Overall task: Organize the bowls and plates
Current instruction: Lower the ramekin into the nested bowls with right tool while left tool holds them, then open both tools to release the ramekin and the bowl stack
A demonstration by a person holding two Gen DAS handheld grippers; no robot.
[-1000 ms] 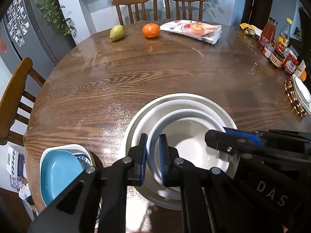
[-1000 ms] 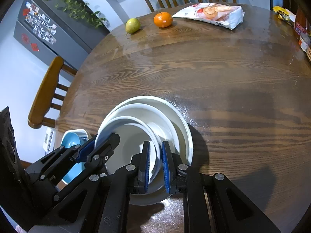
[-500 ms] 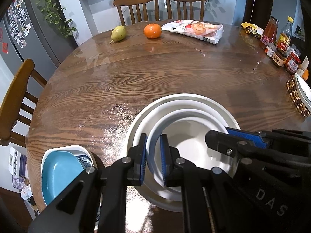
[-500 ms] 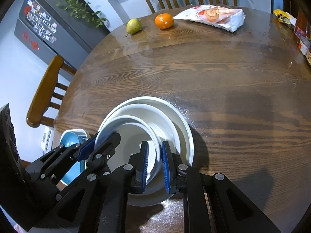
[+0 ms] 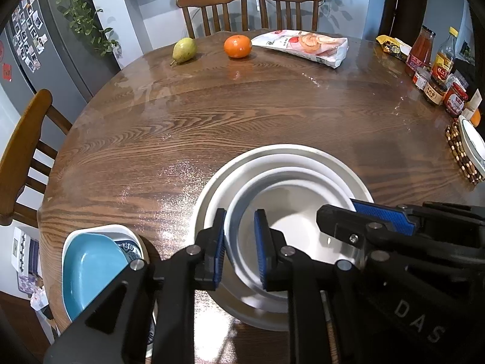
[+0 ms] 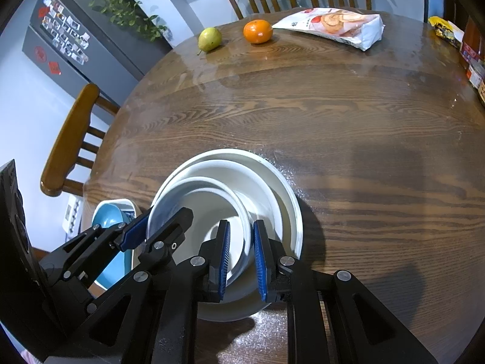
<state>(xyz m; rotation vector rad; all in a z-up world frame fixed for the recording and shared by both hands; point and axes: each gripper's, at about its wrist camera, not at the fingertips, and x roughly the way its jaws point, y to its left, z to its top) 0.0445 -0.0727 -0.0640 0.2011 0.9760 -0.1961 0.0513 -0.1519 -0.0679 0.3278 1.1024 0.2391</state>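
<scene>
Three white bowls sit nested on the wooden counter [image 5: 212,121], and the smallest white bowl [image 5: 303,230] has its rim caught between both sets of fingers. The left gripper [image 5: 240,250] straddles the rim at about nine o'clock, its fingers having just eased apart so they stand clear of it, while the right gripper [image 6: 241,261] brackets the rim at about three o'clock with fingers slightly parted, not visibly pressing. A blue dish [image 5: 88,270] lies at the counter's edge around eight o'clock.
</scene>
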